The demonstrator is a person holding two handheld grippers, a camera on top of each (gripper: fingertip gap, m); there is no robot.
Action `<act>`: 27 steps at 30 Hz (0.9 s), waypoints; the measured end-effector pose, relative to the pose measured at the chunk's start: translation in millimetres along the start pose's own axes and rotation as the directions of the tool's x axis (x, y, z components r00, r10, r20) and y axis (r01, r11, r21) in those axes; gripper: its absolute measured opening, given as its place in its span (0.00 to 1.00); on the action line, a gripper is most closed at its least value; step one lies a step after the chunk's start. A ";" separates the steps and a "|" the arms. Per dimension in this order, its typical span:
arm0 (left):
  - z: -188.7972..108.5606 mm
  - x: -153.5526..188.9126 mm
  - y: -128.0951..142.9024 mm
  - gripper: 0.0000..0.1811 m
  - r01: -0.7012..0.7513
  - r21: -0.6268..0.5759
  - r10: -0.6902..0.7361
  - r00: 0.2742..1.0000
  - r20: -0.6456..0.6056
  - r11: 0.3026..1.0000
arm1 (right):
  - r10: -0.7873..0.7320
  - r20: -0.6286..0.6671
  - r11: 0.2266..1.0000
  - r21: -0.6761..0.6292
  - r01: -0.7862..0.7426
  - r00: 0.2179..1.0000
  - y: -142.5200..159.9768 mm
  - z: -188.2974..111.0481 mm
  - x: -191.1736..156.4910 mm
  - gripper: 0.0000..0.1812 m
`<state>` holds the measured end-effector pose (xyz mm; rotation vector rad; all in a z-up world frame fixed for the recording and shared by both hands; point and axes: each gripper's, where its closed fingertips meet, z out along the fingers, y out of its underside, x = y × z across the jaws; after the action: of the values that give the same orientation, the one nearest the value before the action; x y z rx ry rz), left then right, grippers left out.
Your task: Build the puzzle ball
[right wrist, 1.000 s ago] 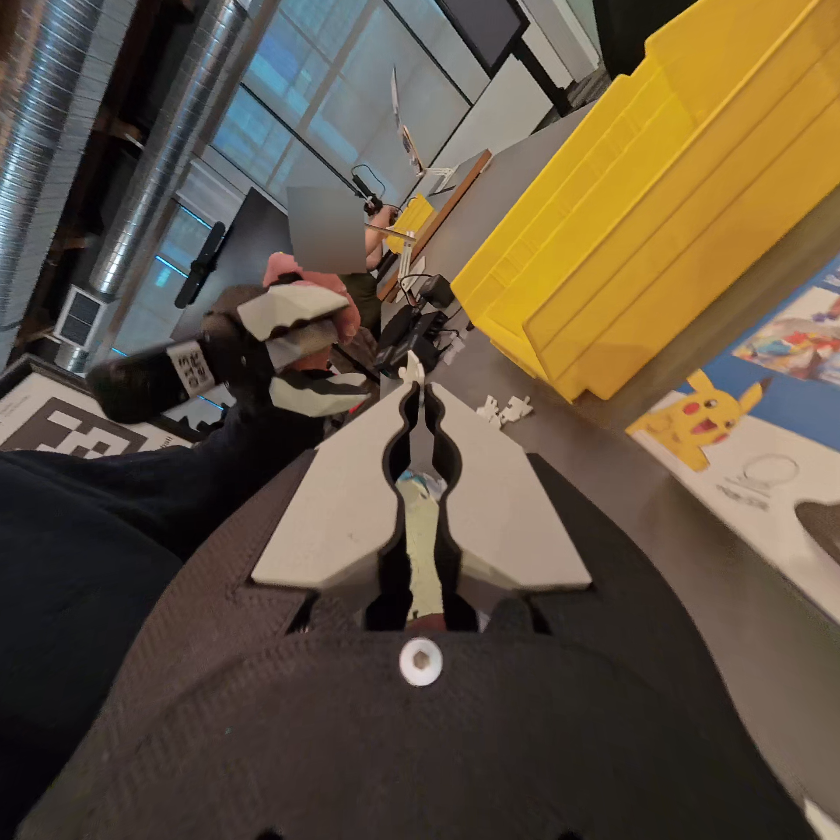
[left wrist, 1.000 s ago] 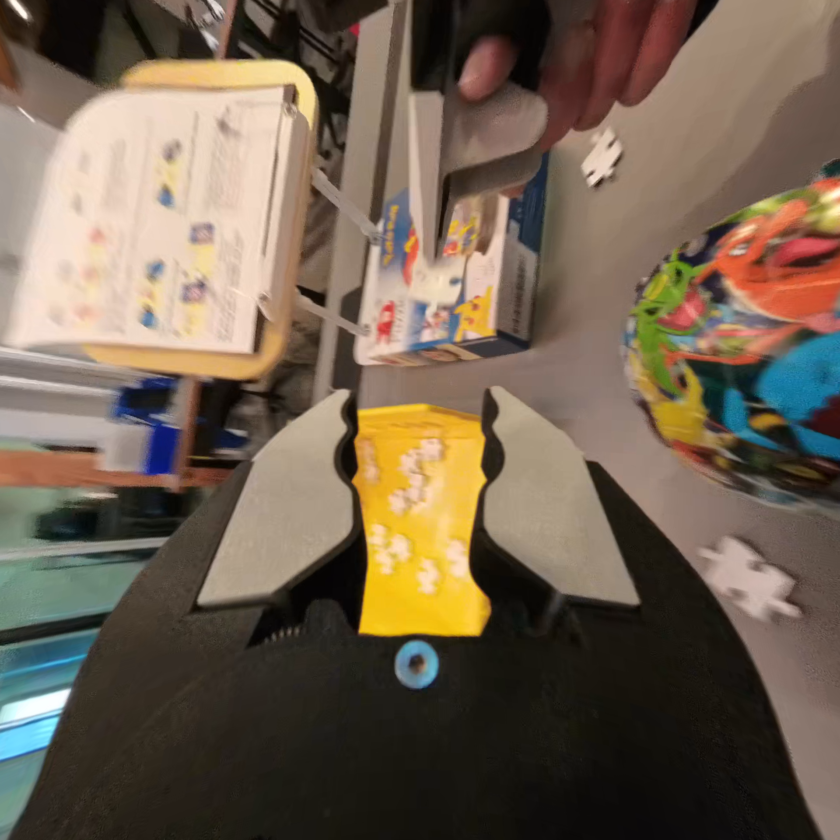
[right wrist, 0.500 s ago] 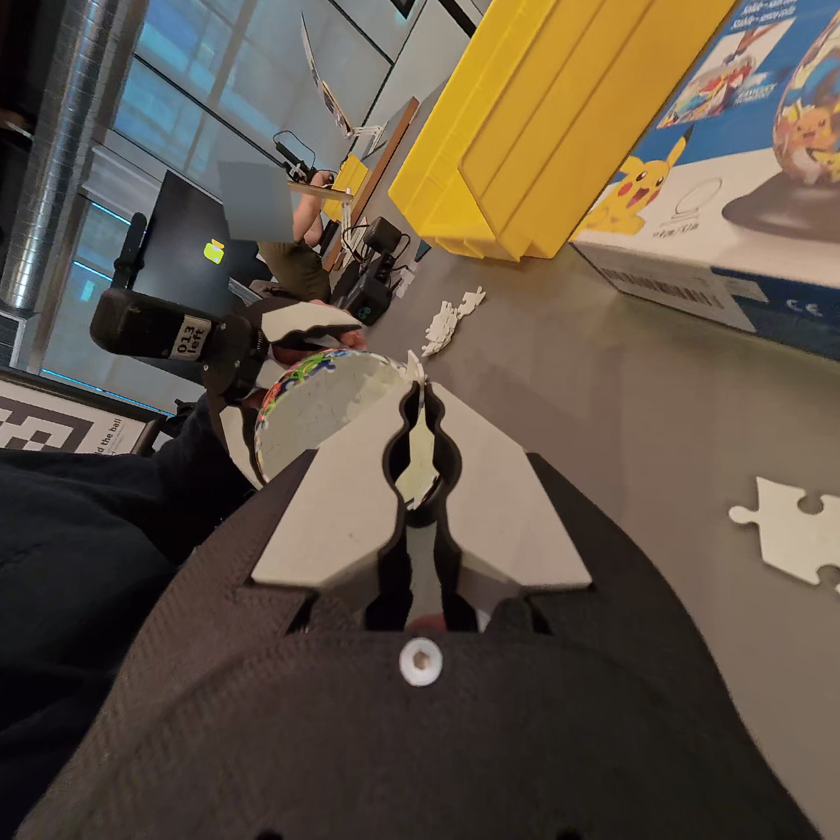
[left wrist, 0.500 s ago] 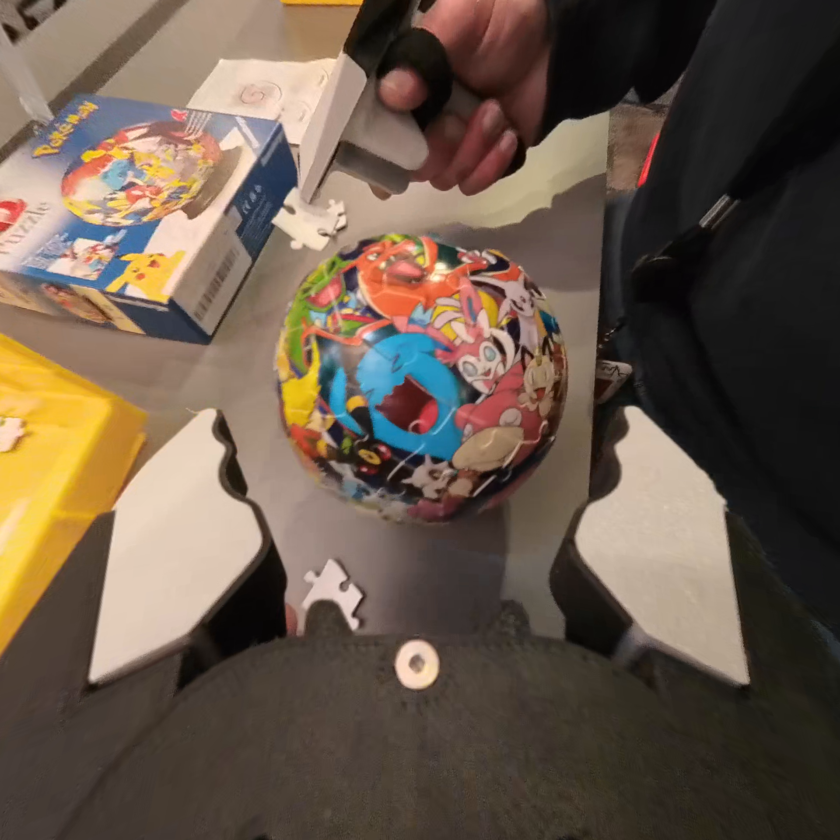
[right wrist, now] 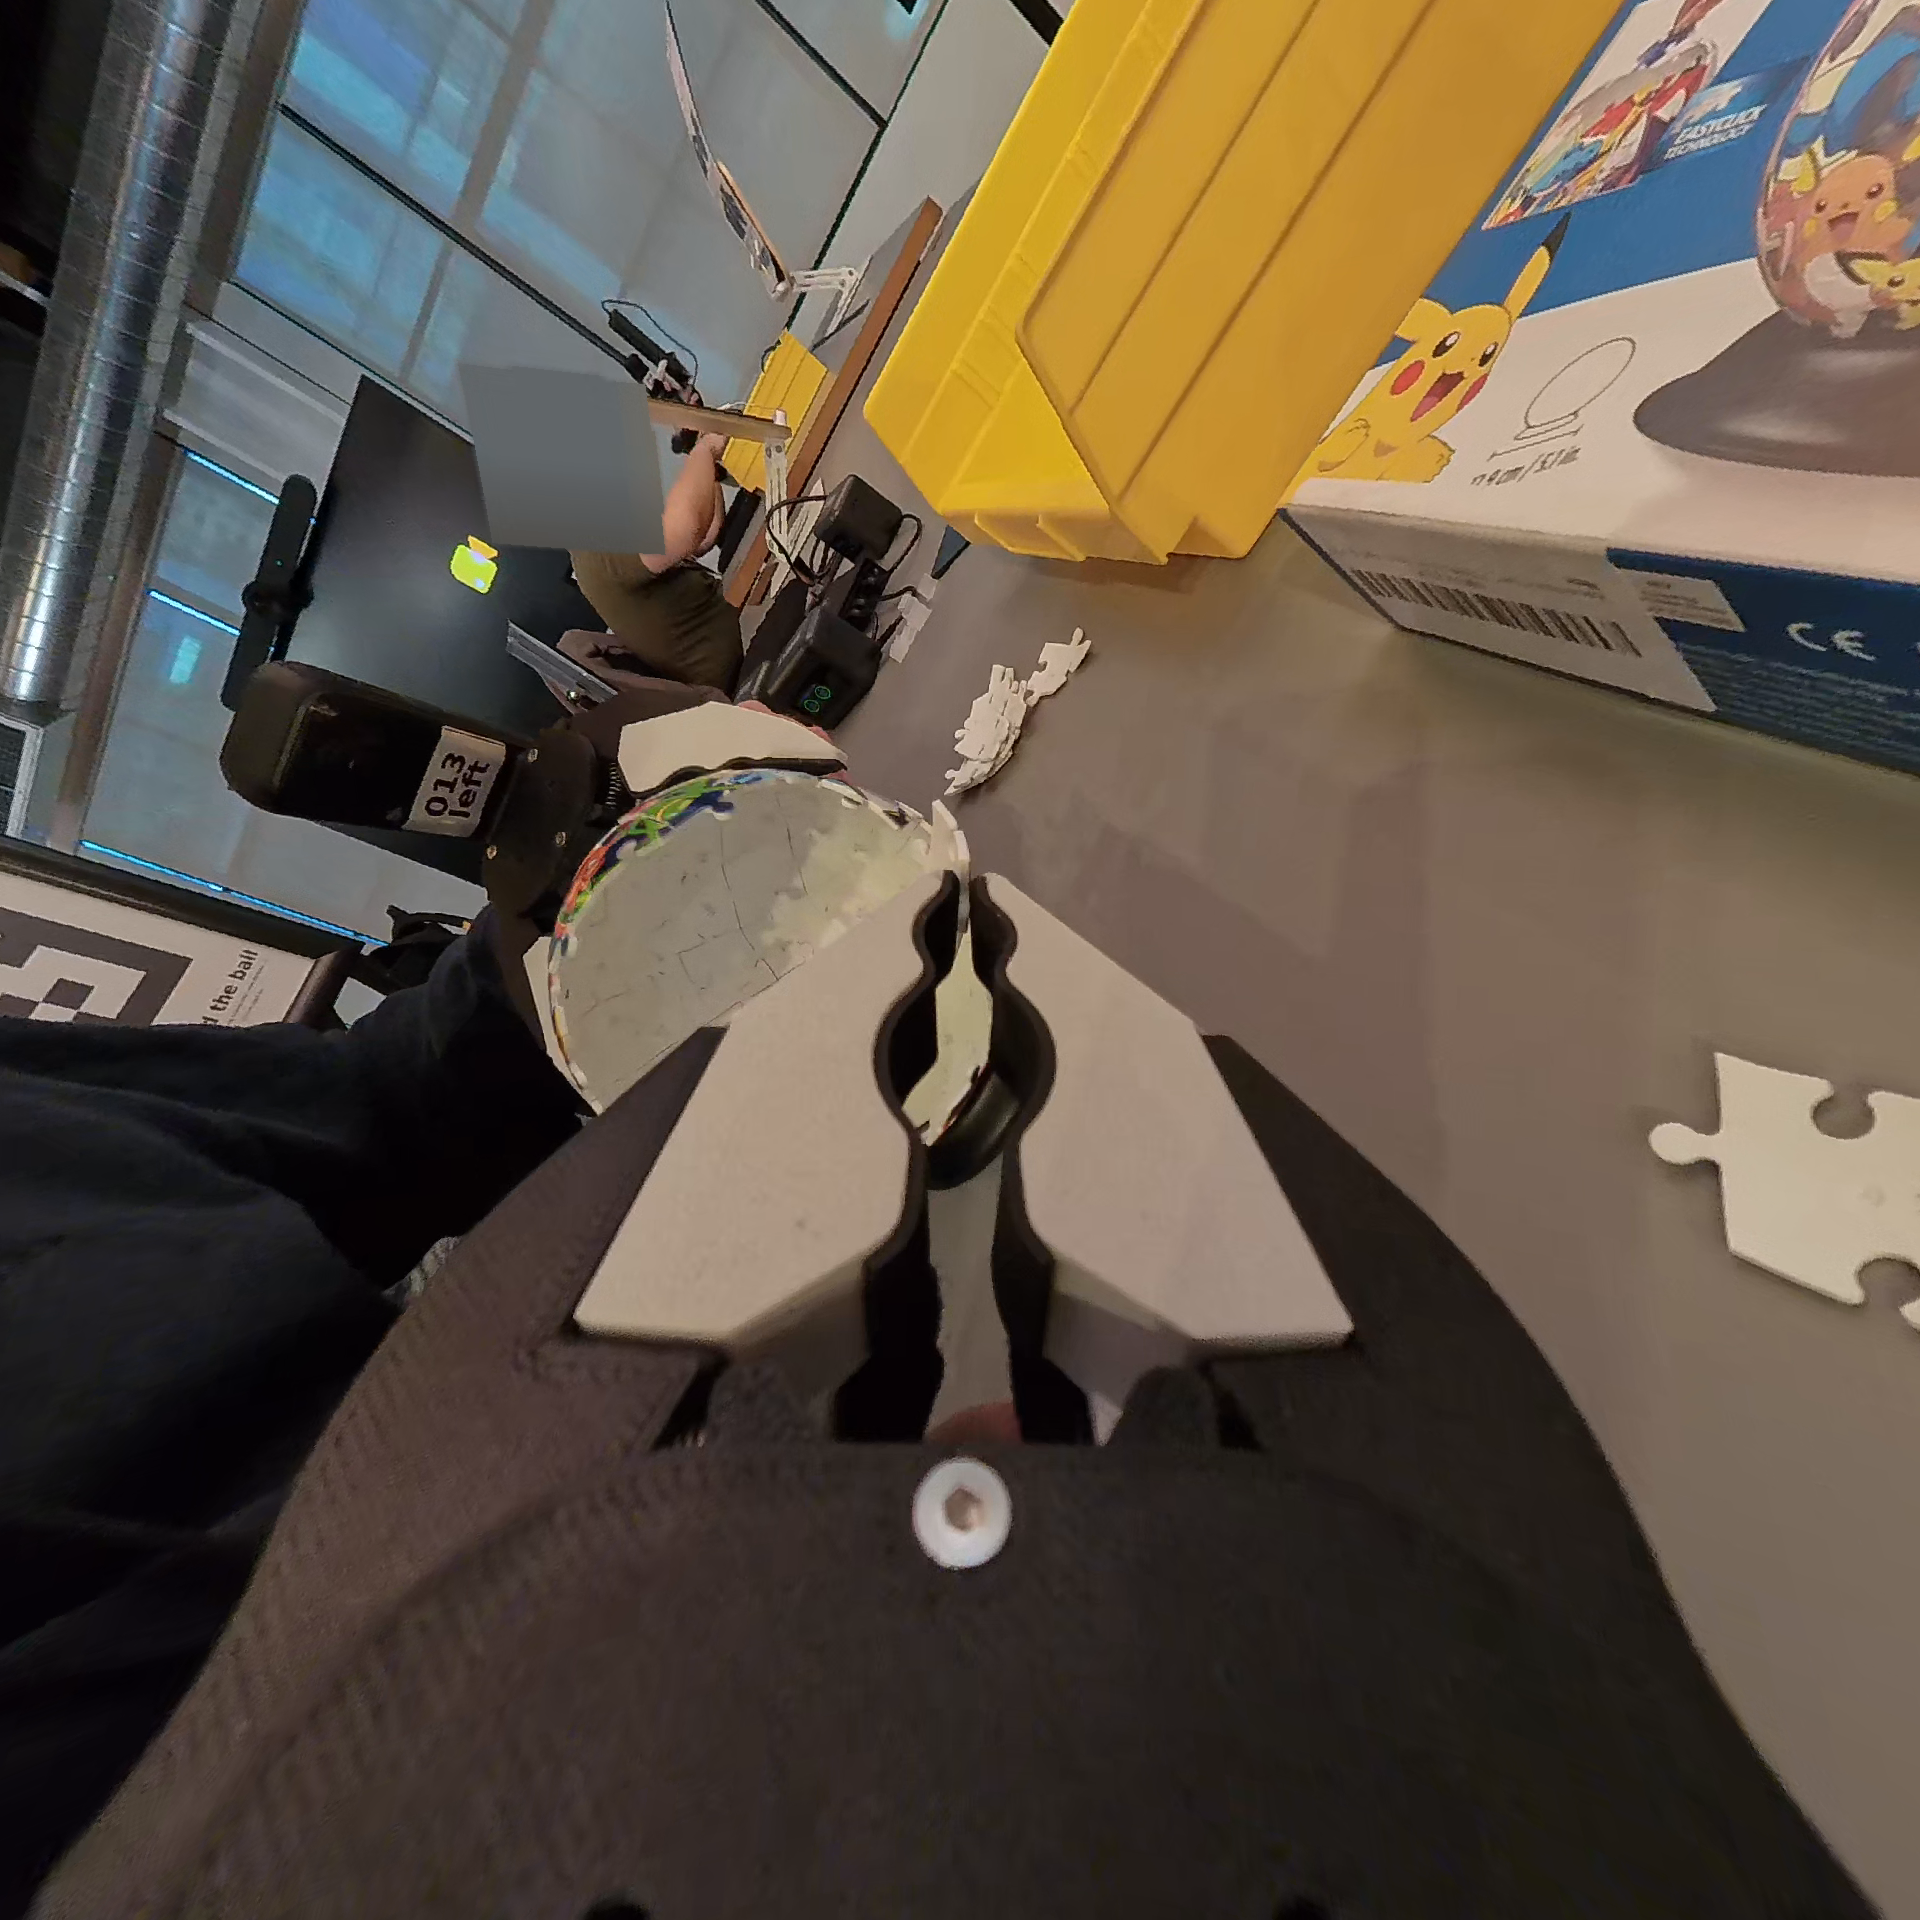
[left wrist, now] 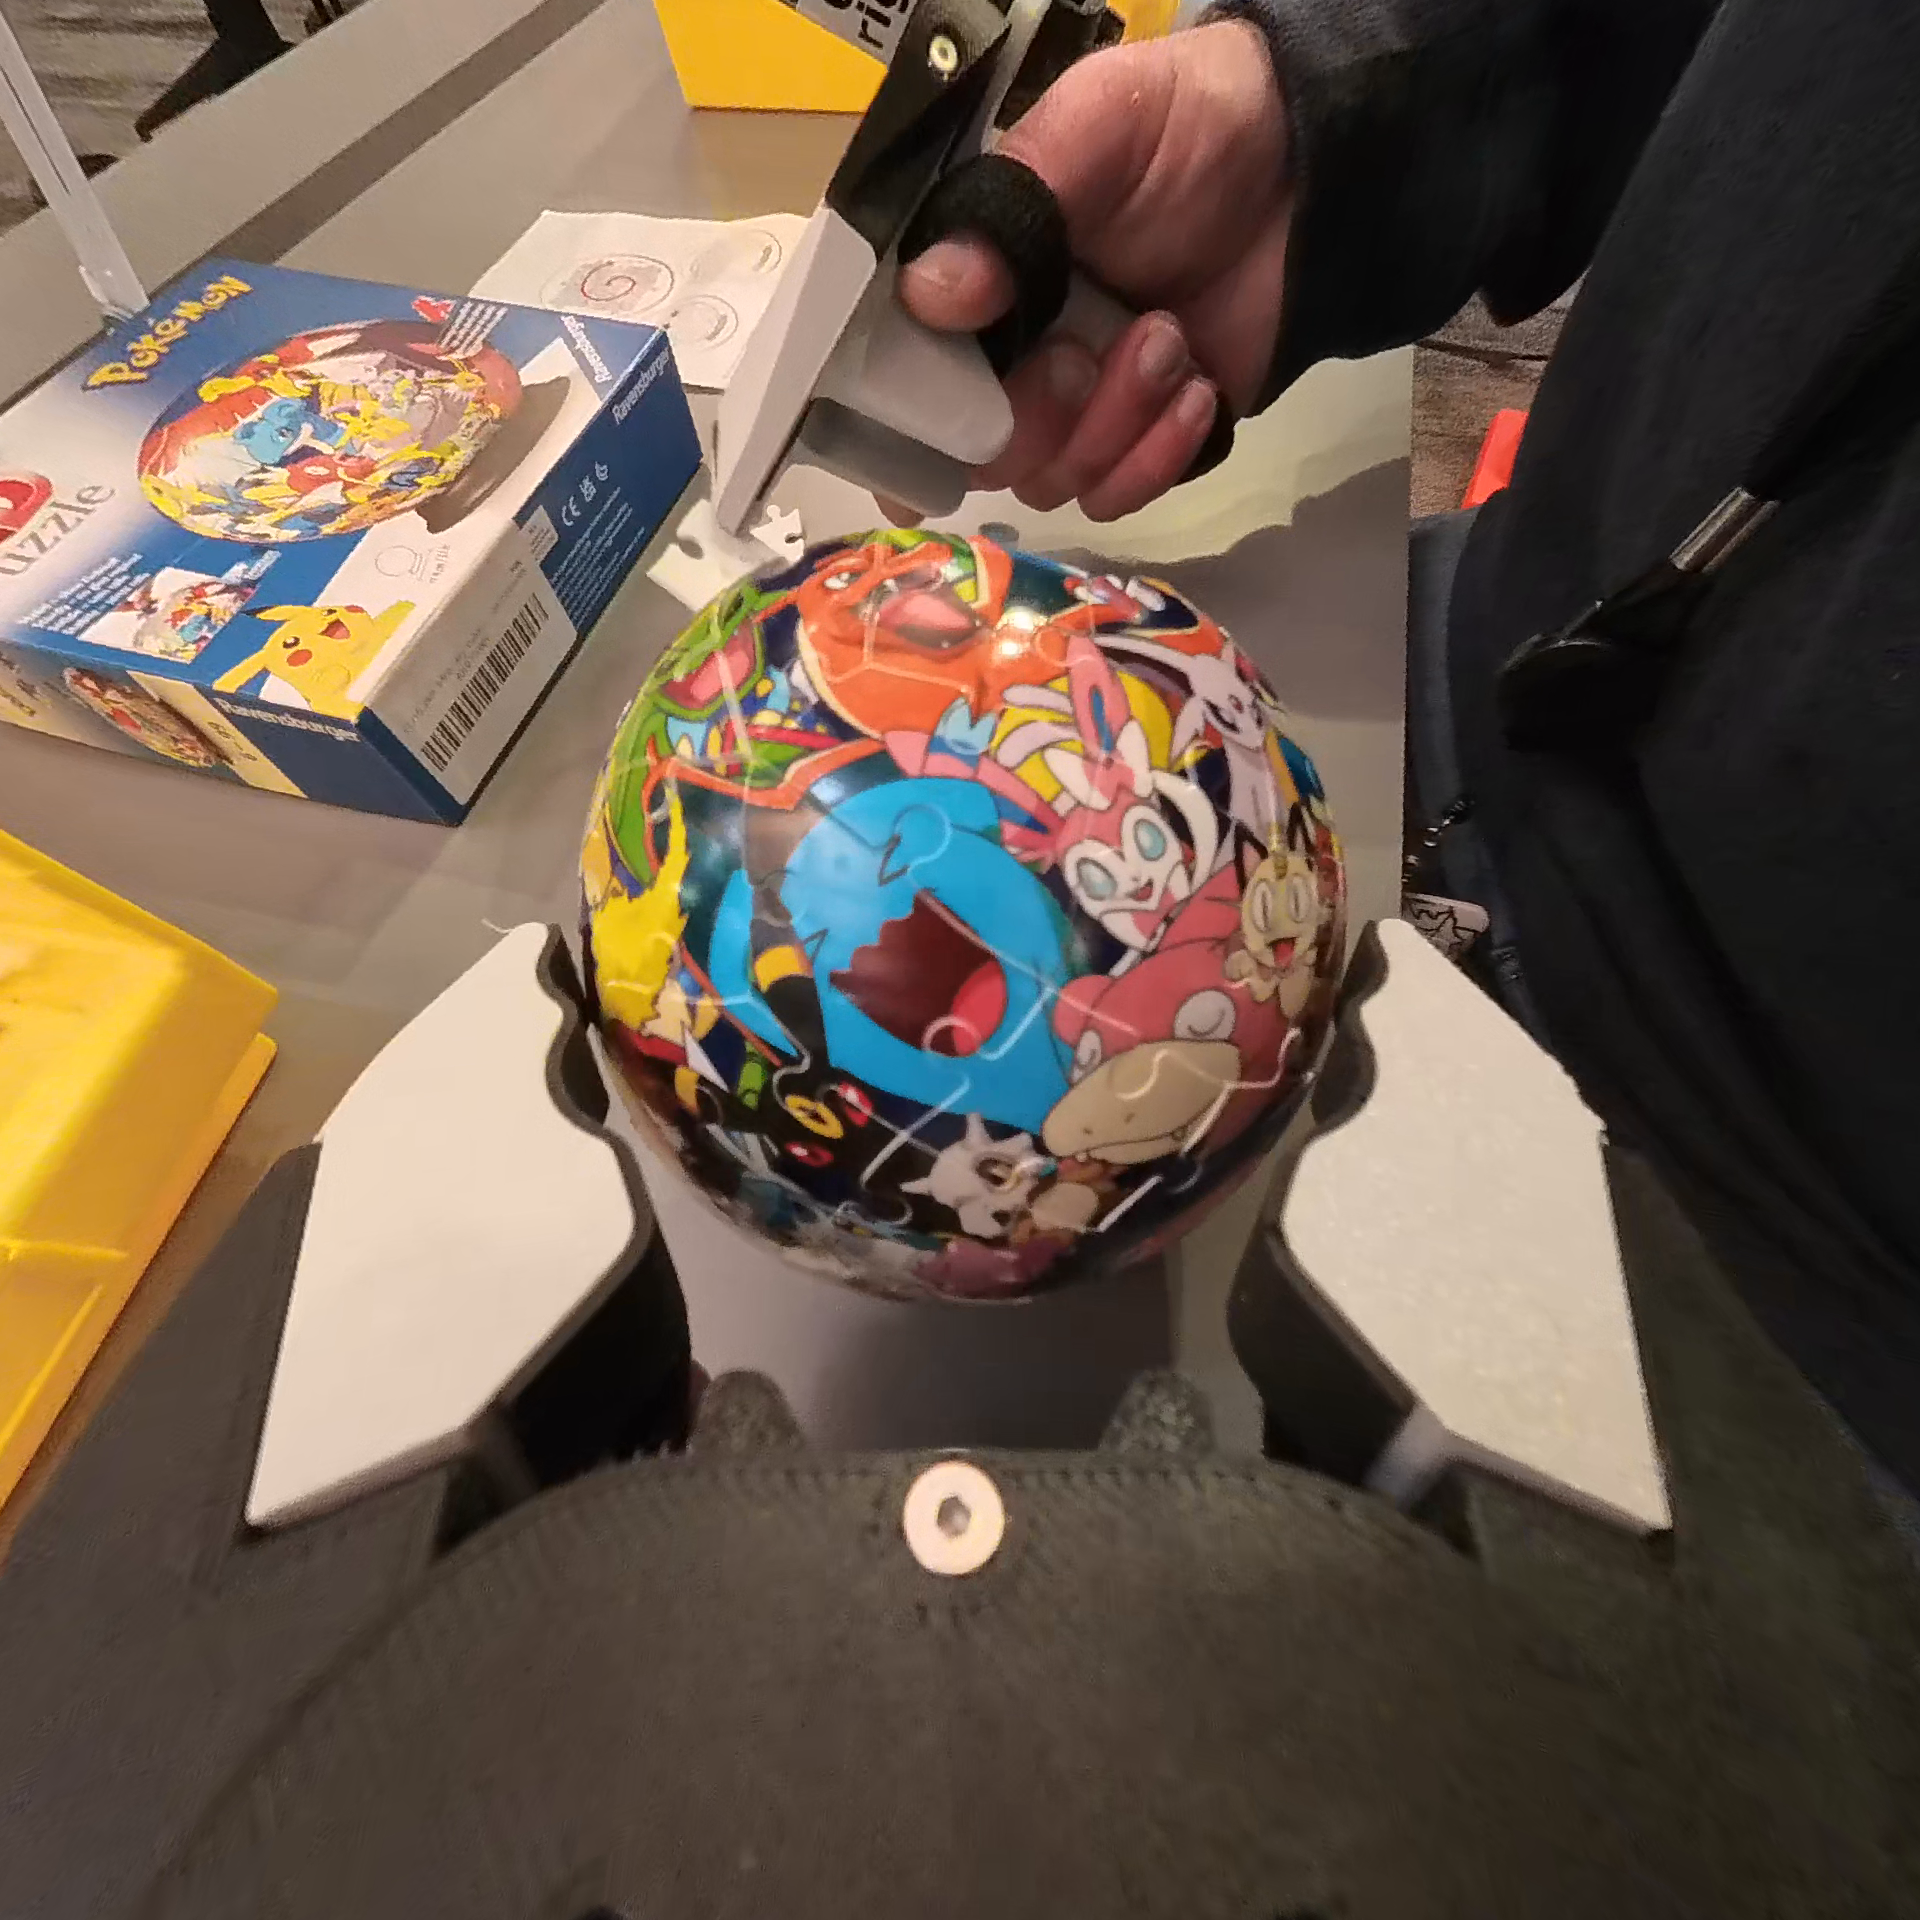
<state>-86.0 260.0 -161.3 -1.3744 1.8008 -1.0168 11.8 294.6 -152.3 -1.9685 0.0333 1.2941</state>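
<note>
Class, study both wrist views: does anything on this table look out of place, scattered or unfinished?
Yes. The puzzle ball is an open shell, its white inside showing. Loose white pieces lie heaped on the table, and one more piece lies apart.

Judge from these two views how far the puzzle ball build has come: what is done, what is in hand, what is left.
Done: most of the puzzle ball is joined, though the right wrist view shows an open side. In hand: the left gripper brackets the ball, jaws wide; contact is unclear. The right gripper is shut on a white puzzle piece at the ball's open edge. Left: seating it, then loose pieces like one on the table.
</note>
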 end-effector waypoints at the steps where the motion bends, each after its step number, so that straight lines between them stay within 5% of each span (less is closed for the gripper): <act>1: -0.1 -0.4 0.0 0.73 0.000 0.000 0.000 1.000 0.000 1.000 | 0.000 -0.001 1.000 -0.001 0.000 1.000 0.3 0.0 0.6 0.00; 27: -19.1 -5.7 2.3 0.72 0.013 -0.250 -0.019 1.000 -0.020 0.968 | -0.049 -0.012 0.992 -0.117 0.047 0.999 34.7 25.6 -11.8 0.00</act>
<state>-102.0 269.5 -153.7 -1.5335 1.9908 -0.8376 -28.0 281.2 -167.9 -2.0652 -0.0837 1.2760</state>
